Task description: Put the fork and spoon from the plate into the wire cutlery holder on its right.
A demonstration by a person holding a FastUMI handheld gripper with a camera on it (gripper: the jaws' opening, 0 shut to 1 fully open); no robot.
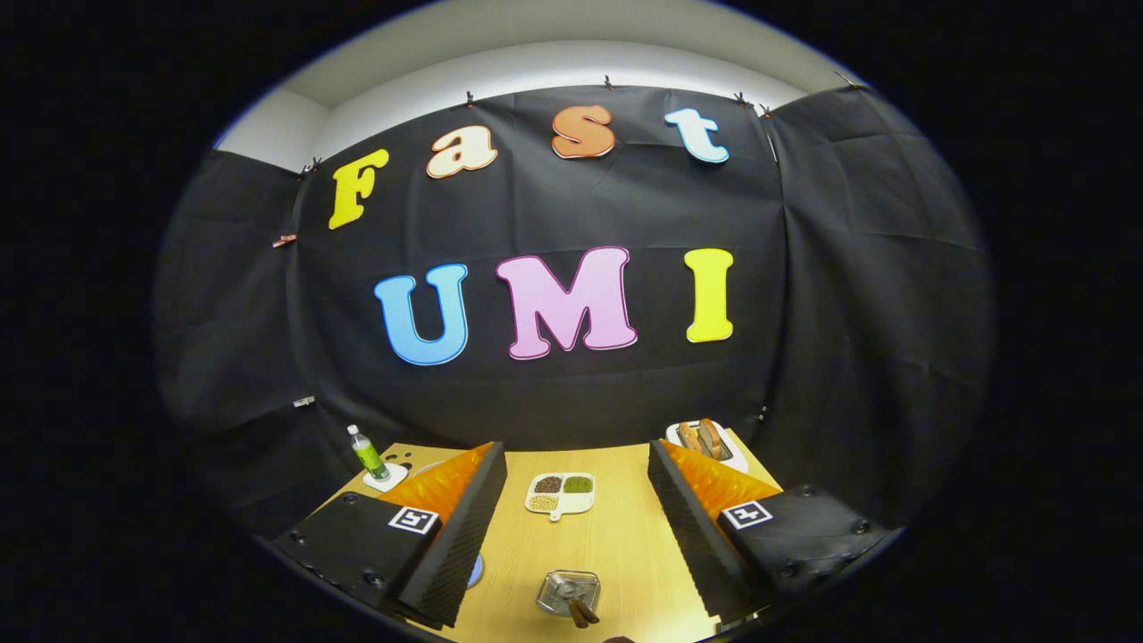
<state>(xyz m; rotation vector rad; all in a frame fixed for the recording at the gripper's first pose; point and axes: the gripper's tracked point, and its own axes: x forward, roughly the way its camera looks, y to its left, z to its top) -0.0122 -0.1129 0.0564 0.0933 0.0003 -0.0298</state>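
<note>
My gripper (576, 451) is open and held high above a wooden table (616, 545), with nothing between its fingers. Low between the fingers, close under me, stands the wire cutlery holder (566, 591). Two brown handles (583, 613) stick out of it, leaning toward me. Just left of the holder, a bluish rim of a plate (477, 572) peeks out from behind the left finger (455, 536); the finger hides the rest of the plate.
A white divided dish of beans (560, 494) lies farther ahead between the fingers. A green bottle (367, 453) stands on a white coaster at the far left corner. A white plate with bread rolls (705, 440) sits at the far right.
</note>
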